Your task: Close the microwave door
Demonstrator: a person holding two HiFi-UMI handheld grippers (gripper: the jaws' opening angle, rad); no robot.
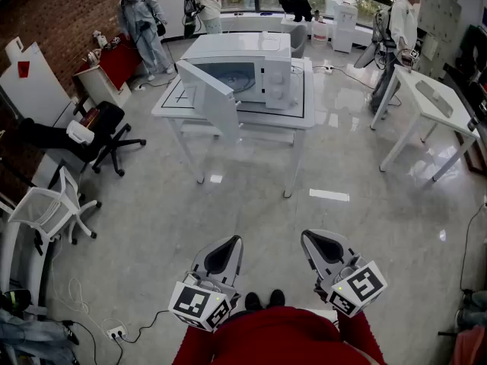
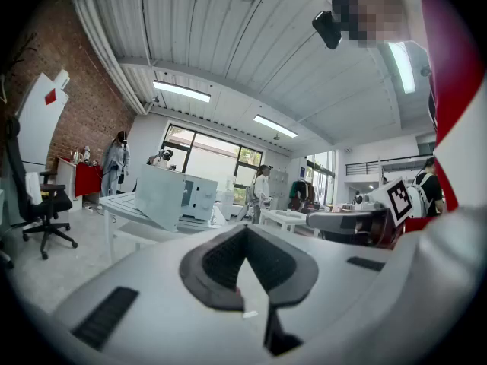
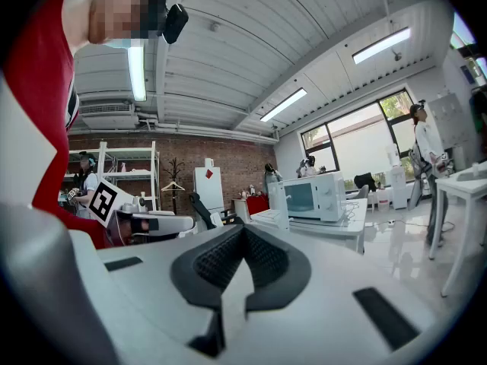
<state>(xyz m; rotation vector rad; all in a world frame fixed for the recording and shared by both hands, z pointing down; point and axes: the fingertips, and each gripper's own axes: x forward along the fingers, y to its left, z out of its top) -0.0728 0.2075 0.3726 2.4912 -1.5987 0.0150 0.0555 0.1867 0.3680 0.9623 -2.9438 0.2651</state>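
Note:
A white microwave [image 1: 251, 67] stands on a white table [image 1: 304, 116] several steps ahead of me. Its door [image 1: 209, 97] hangs open, swung out toward the left front corner of the table. My left gripper [image 1: 223, 255] and right gripper [image 1: 321, 247] are held low in front of my body, far short of the table, both shut and empty. In the left gripper view the microwave [image 2: 194, 198] and its open door [image 2: 158, 196] are small beyond the jaws [image 2: 245, 230]. From the right gripper view the microwave [image 3: 316, 196] lies right of the jaws [image 3: 243, 230].
A black office chair [image 1: 106, 131] and a white chair [image 1: 49, 207] stand at the left. A second white table [image 1: 434, 105] is at the right. Several people [image 1: 144, 25] stand at the back. A cable and socket [image 1: 114, 331] lie on the floor near my left.

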